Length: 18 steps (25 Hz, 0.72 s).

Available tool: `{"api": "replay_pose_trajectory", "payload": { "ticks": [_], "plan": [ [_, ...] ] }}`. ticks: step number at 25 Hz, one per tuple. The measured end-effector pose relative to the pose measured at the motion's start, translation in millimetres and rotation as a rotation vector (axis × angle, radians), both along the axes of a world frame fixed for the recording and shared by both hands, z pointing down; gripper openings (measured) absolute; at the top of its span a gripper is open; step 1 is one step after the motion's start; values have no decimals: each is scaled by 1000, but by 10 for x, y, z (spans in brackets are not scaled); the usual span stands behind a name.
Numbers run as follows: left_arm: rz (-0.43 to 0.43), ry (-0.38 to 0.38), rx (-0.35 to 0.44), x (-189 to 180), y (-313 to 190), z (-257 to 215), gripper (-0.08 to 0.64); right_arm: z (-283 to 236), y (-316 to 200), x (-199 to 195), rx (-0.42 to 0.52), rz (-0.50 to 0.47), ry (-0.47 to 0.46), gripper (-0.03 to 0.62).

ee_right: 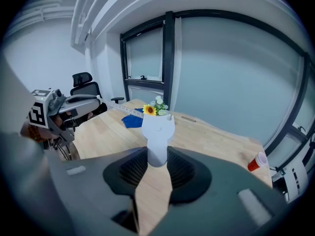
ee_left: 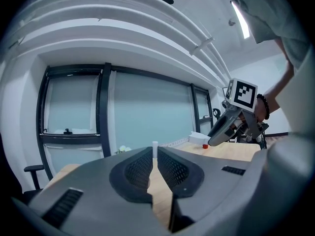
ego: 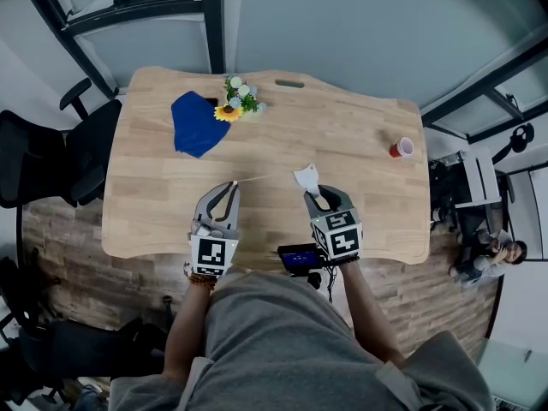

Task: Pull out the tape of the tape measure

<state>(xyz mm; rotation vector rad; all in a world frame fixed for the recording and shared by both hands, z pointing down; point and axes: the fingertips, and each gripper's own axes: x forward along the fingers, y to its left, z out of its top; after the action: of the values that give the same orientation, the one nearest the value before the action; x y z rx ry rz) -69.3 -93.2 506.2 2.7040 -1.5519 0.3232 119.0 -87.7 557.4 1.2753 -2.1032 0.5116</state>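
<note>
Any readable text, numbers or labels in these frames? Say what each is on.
No legible words or numbers anywhere.
On the tape: graduation marks, figures too small to read.
On left gripper and right gripper cubes: square black-and-white markers, no letters.
On the blue screen: too blurred to read.
On the tape measure case: no print visible.

In front of you stands a light wooden table (ego: 342, 144) with a wavy near edge. Beyond the table's far side runs a wall of frosted glass windows (ee_right: 221, 82) set in black frames (ee_right: 169, 58). Left of the table sit black office chairs (ego: 51, 157), one close against its left end. Along the table's near edge the floor (ego: 64, 247) shows brown and grey wood-look planks. Above the table, a white ceiling (ee_left: 123, 28) carries a long strip light (ee_left: 239, 14), lit.
</note>
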Motion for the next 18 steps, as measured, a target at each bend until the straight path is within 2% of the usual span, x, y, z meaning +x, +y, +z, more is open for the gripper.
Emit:
{"api": "replay_pose_trajectory", "payload": {
  "ticks": [5,18],
  "plan": [
    [-5,19,-14,-3,-9,19,35,39,0,-4,-8,11,-4,130],
    [-15,5,-22,-21,-13,57,35,77,4,33,-15,23,-1,130]
  ]
}}
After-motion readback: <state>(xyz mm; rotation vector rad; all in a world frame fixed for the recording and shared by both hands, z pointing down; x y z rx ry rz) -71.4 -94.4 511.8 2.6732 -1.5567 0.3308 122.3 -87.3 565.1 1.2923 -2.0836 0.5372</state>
